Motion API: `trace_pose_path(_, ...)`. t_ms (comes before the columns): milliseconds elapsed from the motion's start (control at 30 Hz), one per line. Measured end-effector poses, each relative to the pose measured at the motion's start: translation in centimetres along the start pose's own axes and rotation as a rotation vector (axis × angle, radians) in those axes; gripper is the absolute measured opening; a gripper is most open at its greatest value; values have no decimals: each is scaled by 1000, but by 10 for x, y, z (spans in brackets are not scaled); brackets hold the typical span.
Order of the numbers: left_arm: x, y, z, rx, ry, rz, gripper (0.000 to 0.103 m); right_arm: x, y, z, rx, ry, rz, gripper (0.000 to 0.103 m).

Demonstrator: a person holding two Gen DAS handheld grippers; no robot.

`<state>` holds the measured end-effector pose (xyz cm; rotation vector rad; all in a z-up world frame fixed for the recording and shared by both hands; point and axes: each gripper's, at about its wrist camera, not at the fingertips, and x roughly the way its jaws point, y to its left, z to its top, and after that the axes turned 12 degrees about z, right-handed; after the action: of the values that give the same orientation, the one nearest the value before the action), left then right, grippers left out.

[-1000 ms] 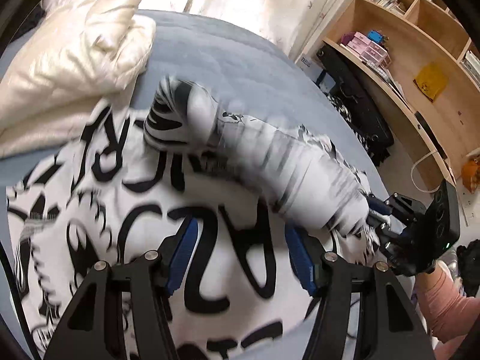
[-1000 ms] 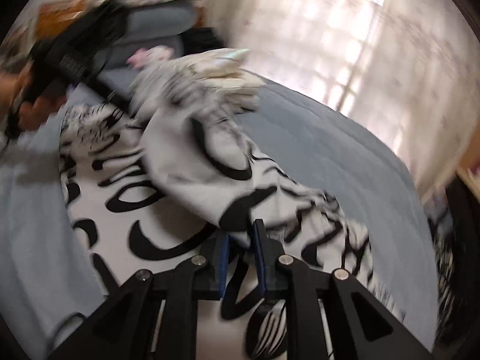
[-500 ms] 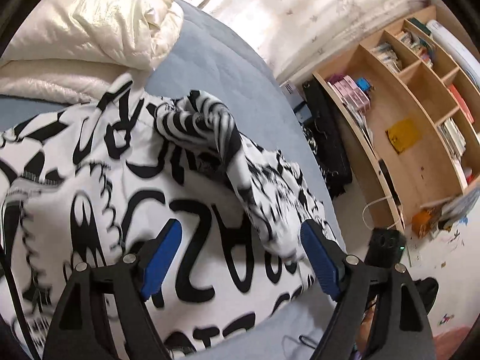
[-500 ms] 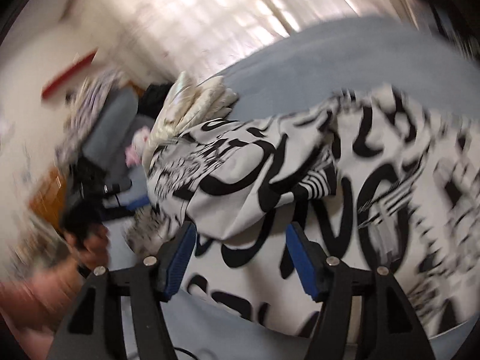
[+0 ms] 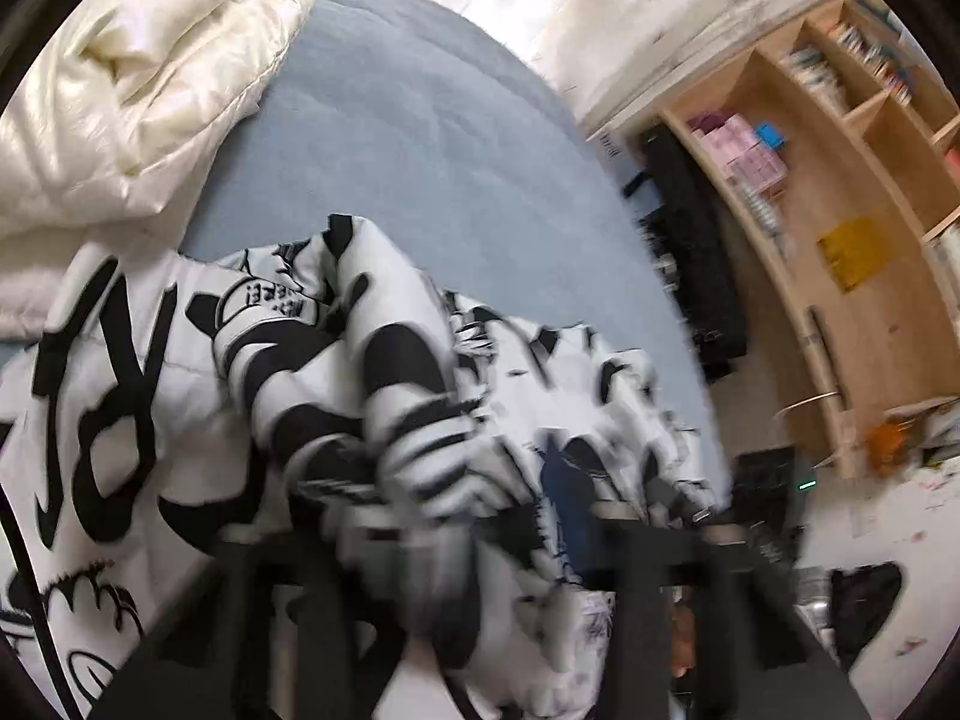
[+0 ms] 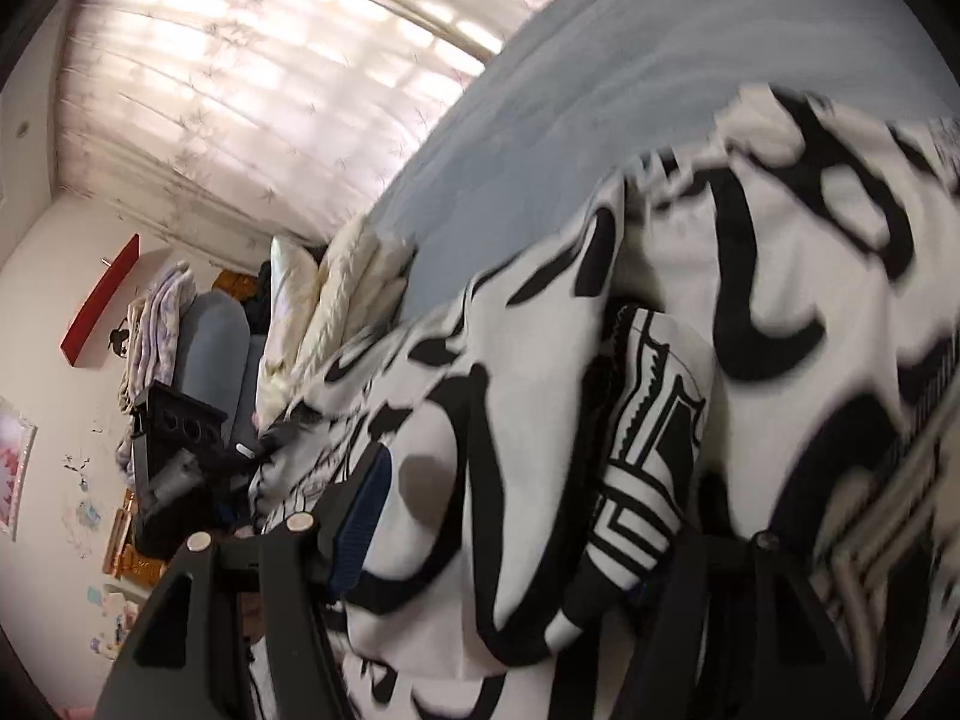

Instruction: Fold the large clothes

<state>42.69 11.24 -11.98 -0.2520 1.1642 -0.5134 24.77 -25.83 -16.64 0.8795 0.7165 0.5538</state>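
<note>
A large white garment with bold black lettering (image 5: 120,396) lies on a blue-grey bed (image 5: 420,168). A striped sleeve (image 5: 420,450) is bunched over my left gripper (image 5: 456,516), whose blue pads stand apart with the sleeve between them; the view is blurred. In the right wrist view the garment (image 6: 750,276) is heaped over my right gripper (image 6: 510,516). Its jaws stand wide apart with a folded sleeve (image 6: 654,450) between them. The right pad is hidden by cloth.
A cream puffy duvet (image 5: 120,78) lies at the head of the bed. A wooden bookshelf (image 5: 840,180) stands beyond the bed's right side. A curtained window (image 6: 240,90) is behind the bed. The left gripper's body (image 6: 174,456) shows in the right wrist view.
Both grippers have moved down into the garment. The sleeve now lies bunched over the left gripper's fingers, and cloth is heaped between the right gripper's open jaws.
</note>
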Motion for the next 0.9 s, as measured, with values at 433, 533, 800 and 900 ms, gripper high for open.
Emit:
trace_pose_path(433,-29,-40,-56,76,-69,120,3,-40,45,43,-191,36,-122,9)
trace_pose_path(533,-11,-24,-87,41,15,144,3,-38,20,3,-151,131,-215,9)
trace_pose_path(800,-3,-7,-122,-38,4,161,5,-34,4,-47,-155,133,-309,9)
trace_pose_path(900,-15,-13,-132,-8,-23,221,16,-35,18,-51,-193,120,-376,14)
